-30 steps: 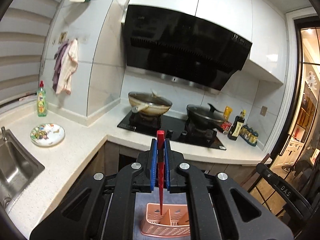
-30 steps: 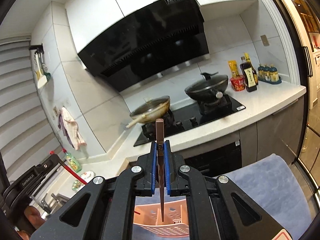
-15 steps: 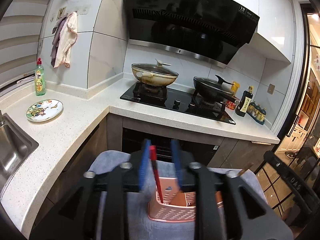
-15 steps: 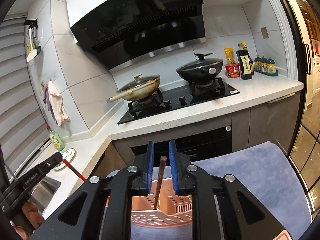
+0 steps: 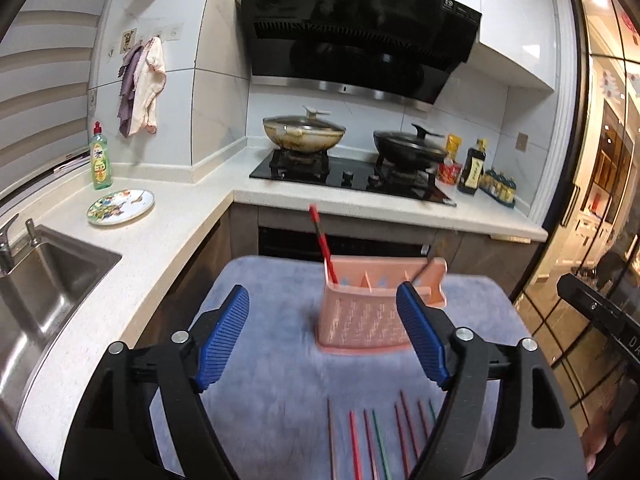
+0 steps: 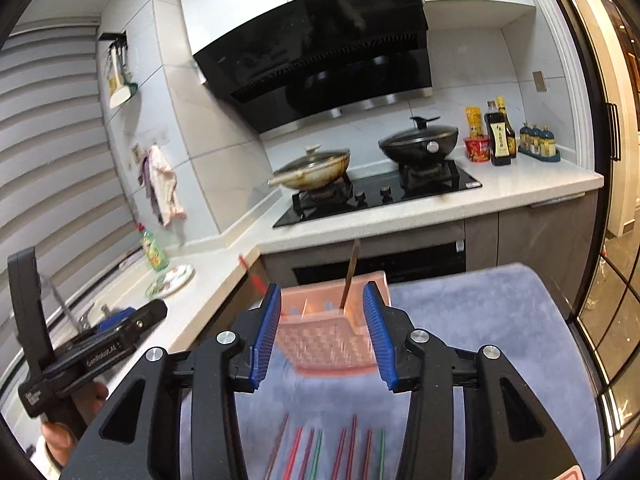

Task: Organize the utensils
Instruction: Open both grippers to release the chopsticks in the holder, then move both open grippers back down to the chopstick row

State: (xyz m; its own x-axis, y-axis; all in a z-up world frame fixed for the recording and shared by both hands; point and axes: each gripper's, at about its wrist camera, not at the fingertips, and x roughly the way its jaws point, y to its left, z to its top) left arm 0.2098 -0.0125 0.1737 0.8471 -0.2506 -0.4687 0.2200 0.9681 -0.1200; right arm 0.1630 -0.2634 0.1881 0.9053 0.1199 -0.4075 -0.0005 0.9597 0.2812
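Note:
A pink slotted utensil basket [image 5: 362, 312] [image 6: 330, 330] stands on a blue-grey mat [image 5: 272, 368] [image 6: 472, 320]. A red chopstick [image 5: 323, 242] leans in its left slot and a brown chopstick [image 6: 349, 276] stands in its right slot. My left gripper [image 5: 323, 322] hangs back from the basket, jaws opening wide, nothing between them. In the right wrist view my right gripper [image 6: 320, 322] frames the basket, jaws opening, no pad touching it. Several red, green and brown chopsticks [image 5: 376, 436] [image 6: 332, 452] lie in a row on the mat beneath both grippers.
An L-shaped white counter [image 5: 168, 216] carries a patterned plate [image 5: 120, 207], a green soap bottle [image 5: 99, 158], a sink [image 5: 36, 288] and a hob with two lidded pans [image 5: 304, 134]. Sauce bottles [image 6: 500, 132] stand at its right end. A person's hand [image 6: 64, 436] holds the left gripper.
Both grippers let go of their chopsticks, which now stand in the basket. Both pulled back and down from the basket, with jaws spread apart, so the row of loose chopsticks came into view.

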